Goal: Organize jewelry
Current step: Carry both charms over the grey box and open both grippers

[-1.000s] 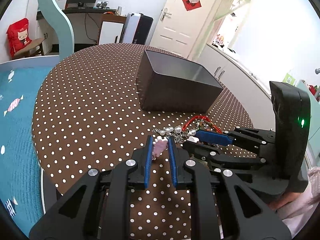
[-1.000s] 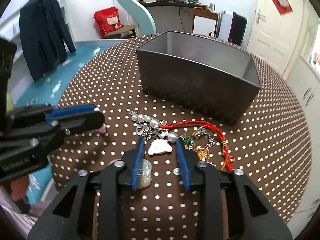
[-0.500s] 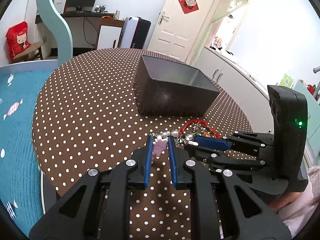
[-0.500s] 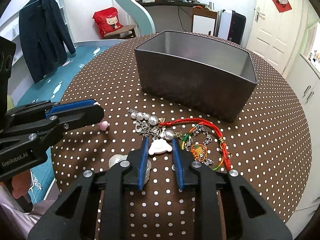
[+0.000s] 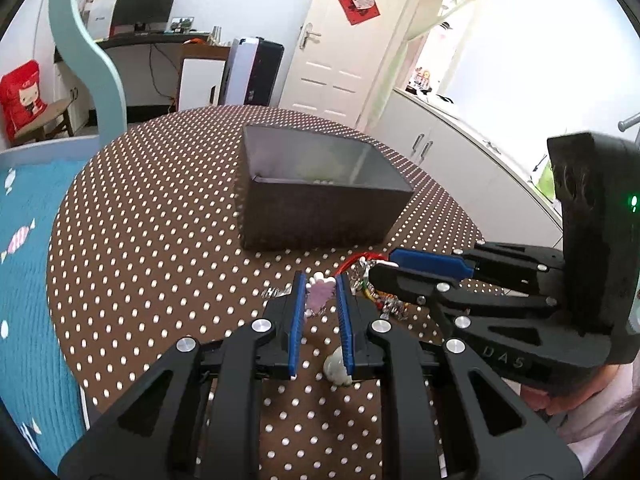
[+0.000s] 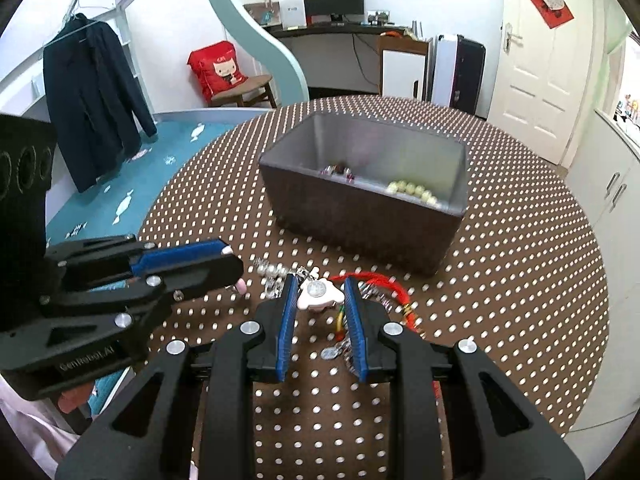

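Both grippers have risen since a second ago, so the dark box's inside now shows.

Left wrist view: the left gripper (image 5: 320,286) has its blue pads narrowed onto a pink charm (image 5: 319,294), lifted off the polka-dot table (image 5: 160,240). A pale charm (image 5: 337,366) lies near, under the right finger. The right gripper (image 5: 384,268) reaches in from the right over a tangle with a red cord (image 5: 352,264). The dark box (image 5: 320,216) stands farther off.

Right wrist view: the right gripper's fingers pinch a white charm (image 6: 318,294), having closed in slightly. Its chain (image 6: 276,274) trails left, the red cord right. Pale beads (image 6: 412,192) lie in the box.
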`<state>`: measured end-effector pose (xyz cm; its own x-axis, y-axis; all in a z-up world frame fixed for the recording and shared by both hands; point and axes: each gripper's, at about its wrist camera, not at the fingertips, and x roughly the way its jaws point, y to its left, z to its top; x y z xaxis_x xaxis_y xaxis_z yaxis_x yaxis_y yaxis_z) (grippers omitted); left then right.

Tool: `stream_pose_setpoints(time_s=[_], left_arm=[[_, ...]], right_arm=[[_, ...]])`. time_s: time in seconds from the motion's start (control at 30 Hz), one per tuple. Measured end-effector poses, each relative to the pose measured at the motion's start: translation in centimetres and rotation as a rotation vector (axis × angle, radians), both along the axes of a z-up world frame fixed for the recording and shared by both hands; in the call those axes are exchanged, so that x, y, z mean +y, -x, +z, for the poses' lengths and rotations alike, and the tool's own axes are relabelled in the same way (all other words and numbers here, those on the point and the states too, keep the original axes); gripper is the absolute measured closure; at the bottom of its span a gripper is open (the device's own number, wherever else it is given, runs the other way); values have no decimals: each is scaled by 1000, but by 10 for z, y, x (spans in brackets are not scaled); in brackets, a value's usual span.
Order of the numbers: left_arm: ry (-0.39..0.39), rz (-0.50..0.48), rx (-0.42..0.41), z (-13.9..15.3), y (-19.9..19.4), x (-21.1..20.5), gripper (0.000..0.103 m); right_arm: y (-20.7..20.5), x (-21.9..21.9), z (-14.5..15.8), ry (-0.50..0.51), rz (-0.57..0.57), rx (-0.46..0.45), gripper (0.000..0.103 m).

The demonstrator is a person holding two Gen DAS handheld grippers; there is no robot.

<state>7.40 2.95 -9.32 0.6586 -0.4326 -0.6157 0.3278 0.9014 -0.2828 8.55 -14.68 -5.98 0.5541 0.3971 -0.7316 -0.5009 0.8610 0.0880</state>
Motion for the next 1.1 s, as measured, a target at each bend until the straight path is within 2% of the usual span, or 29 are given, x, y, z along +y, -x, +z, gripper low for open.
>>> stream_pose_setpoints(time_s=[0.47, 0.7, 0.9, 0.93, 0.97, 1.03, 1.1], left_arm=[[-7, 14, -121, 38, -40, -18, 88], [9, 52, -116, 43, -62, -21, 88], [-13, 70, -88, 38, -77, -30, 88], [-13, 72, -86, 38, -79, -31, 88], [-14, 74, -86, 38, -80, -32, 87], [-22, 79, -89, 37, -81, -29, 87], [-28, 83, -86, 37, -83, -27, 87]], right_arm=[[-33, -8, 35, -8, -43, -114, 81], [-55, -16, 26, -23, -53, -88, 80], [-61, -20, 23, -38, -60, -76, 80], [-62, -22, 24, -39, -68, -80, 75], [-61, -24, 26, -42, -78, -90, 63], [-59, -27, 29, -44, -90, -101, 55], [-58, -30, 29, -37, -100, -104, 53]])
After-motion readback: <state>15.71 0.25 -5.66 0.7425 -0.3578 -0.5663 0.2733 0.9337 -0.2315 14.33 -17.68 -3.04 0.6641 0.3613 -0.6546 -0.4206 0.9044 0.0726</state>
